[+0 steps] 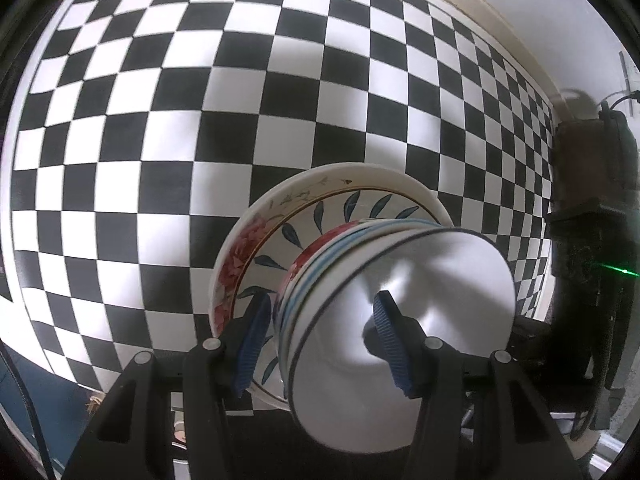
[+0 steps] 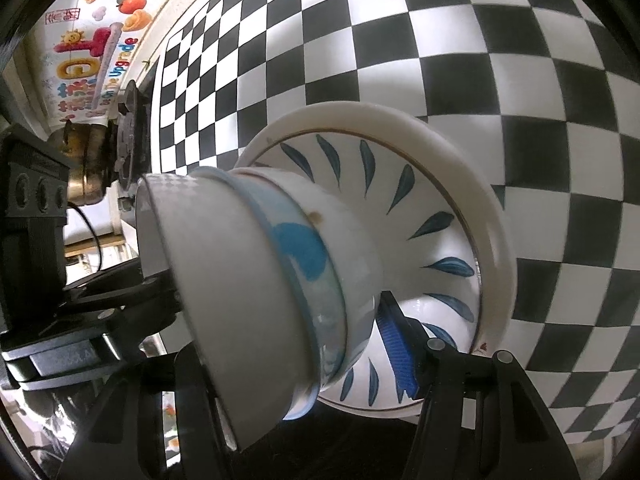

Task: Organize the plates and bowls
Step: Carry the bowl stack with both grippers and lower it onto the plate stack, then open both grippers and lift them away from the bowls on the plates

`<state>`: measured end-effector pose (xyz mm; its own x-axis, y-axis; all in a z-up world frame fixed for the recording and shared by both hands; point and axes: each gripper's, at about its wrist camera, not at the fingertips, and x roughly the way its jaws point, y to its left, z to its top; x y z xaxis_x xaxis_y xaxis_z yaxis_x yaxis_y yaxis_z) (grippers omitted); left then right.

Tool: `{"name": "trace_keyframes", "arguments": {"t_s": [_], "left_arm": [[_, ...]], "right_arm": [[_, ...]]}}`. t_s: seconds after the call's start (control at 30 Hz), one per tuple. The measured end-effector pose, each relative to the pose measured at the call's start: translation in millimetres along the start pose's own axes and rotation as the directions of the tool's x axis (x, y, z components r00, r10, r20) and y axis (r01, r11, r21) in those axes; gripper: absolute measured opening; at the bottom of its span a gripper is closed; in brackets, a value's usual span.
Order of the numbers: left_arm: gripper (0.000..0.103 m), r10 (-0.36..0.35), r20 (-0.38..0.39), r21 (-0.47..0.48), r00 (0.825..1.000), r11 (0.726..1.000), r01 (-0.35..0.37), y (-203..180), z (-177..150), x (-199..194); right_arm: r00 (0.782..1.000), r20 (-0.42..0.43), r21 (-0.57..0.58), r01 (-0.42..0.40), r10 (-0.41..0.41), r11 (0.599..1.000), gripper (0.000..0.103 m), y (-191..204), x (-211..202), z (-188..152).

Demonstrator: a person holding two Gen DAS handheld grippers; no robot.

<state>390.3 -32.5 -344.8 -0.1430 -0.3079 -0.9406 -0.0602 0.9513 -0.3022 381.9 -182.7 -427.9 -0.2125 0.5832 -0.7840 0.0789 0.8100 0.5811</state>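
Note:
Several nested bowls (image 1: pixel 316 264) sit on a blue-leaf plate (image 1: pixel 304 216), which lies on a pink-flowered plate (image 1: pixel 236 256). The top bowl (image 1: pixel 448 264) is plain white inside. My left gripper (image 1: pixel 320 300) is shut on the bowls' near wall, one blue pad (image 1: pixel 252 340) outside and the other (image 1: pixel 390 340) inside the white bowl. In the right wrist view the same bowls (image 2: pixel 260 280) fill the middle over the blue-leaf plate (image 2: pixel 424 208) and a white-rimmed plate (image 2: pixel 400 120). My right gripper (image 2: pixel 280 308) clasps their wall. Only one pad (image 2: pixel 396 356) shows, outside the bowls; the other finger is hidden.
A black-and-white checkered cloth (image 1: pixel 160 120) covers the table, whose edge runs along the lower left. The other gripper's dark body stands close by, the right one (image 1: pixel 588 240) and the left one (image 2: pixel 36 208). A brass burner (image 2: pixel 88 176) and a colourful poster (image 2: pixel 88 56) lie beyond.

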Motion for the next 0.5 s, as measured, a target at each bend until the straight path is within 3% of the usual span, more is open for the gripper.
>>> {"name": "trace_keyframes", "arguments": {"t_s": [0.23, 0.5], "left_arm": [[0.051, 0.099, 0.099, 0.004, 0.99, 0.995, -0.1, -3.3, -19.9, -27.8], [0.052, 0.214, 0.248, 0.052, 0.945, 0.971, -0.234, -16.2, -64.3, -67.2]], "right_arm": [[0.984, 0.091, -0.074, 0.161, -0.154, 0.984, 0.061, 23.4, -33.3, -12.4], [0.921, 0.251, -0.104, 0.33, -0.297, 0.938, 0.061, 50.7, -83.3, -55.5]]}}
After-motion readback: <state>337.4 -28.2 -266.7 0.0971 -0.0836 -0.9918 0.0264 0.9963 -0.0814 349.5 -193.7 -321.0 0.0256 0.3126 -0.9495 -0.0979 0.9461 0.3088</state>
